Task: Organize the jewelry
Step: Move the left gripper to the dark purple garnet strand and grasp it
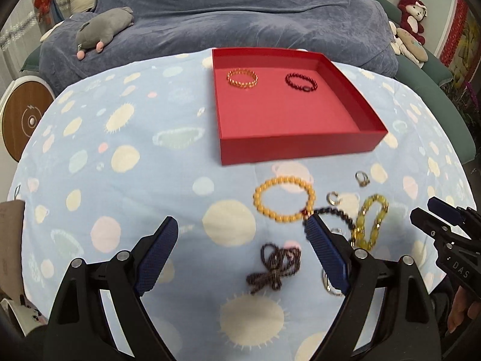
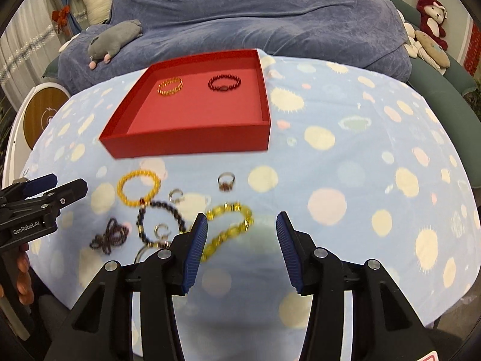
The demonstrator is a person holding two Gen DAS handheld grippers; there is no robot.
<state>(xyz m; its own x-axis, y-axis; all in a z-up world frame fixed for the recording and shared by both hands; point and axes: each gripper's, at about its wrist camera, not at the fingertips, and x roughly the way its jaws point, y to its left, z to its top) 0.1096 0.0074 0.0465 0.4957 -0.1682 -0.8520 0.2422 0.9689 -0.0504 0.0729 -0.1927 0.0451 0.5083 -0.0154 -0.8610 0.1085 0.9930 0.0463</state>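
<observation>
A red tray [image 1: 297, 143] [image 2: 186, 144] holds a gold bracelet [image 1: 242, 78] [image 2: 170, 86] and a dark red bead bracelet [image 1: 301, 82] [image 2: 225, 83]. On the cloth in front lie an orange bead bracelet [image 1: 284, 198] [image 2: 139, 187], a yellow crystal bracelet [image 1: 369, 222] [image 2: 230, 228], a black bead bracelet [image 1: 336, 215] [image 2: 159, 222], a tangled dark necklace [image 1: 275, 267] [image 2: 109, 236] and several rings [image 1: 362, 178] [image 2: 226, 181]. My left gripper [image 1: 240, 231] is open and empty above the necklace. My right gripper [image 2: 242, 225] is open and empty beside the yellow bracelet.
The table wears a light blue spotted cloth [image 1: 120, 150] [image 2: 360, 150]. Behind it is a sofa under a blue blanket [image 1: 240, 15], with a grey plush [image 1: 102, 28] and other plush toys [image 2: 430, 27]. A round wooden disc [image 1: 25, 120] stands at left.
</observation>
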